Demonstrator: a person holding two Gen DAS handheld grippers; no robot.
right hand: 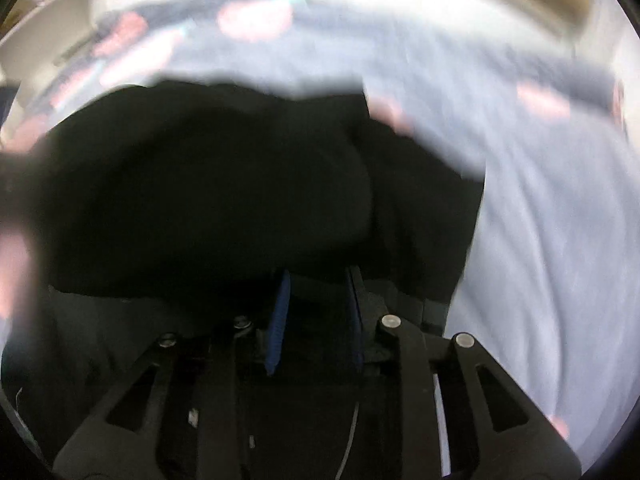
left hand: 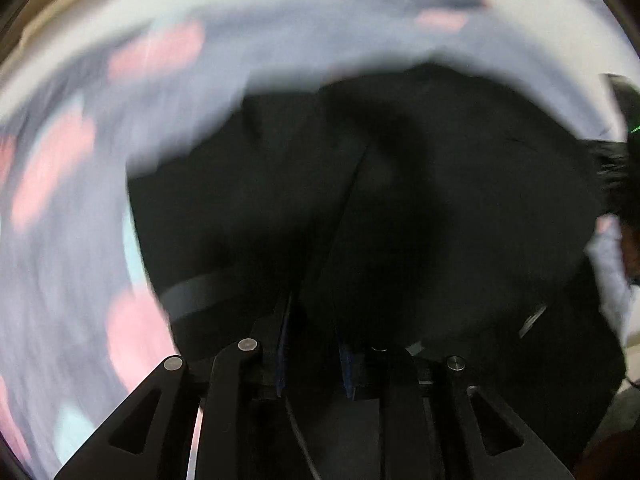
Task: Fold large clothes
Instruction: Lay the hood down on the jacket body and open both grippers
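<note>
A large black garment (left hand: 380,200) with a grey band near its hem fills the middle of the left wrist view and also the right wrist view (right hand: 224,184). My left gripper (left hand: 314,312) has its blue-padded fingers close together with black cloth between them. My right gripper (right hand: 318,292) likewise has black cloth bunched between its blue pads (right hand: 280,320). Both views are blurred by motion. The fingertips are hidden in the dark cloth.
The garment lies over a pale lavender bedsheet (left hand: 72,208) with pink and light blue patches, seen also in the right wrist view (right hand: 540,220). A person's dark hair and white sleeve (left hand: 612,256) show at the right edge. Pale furniture (right hand: 48,12) stands at the far left.
</note>
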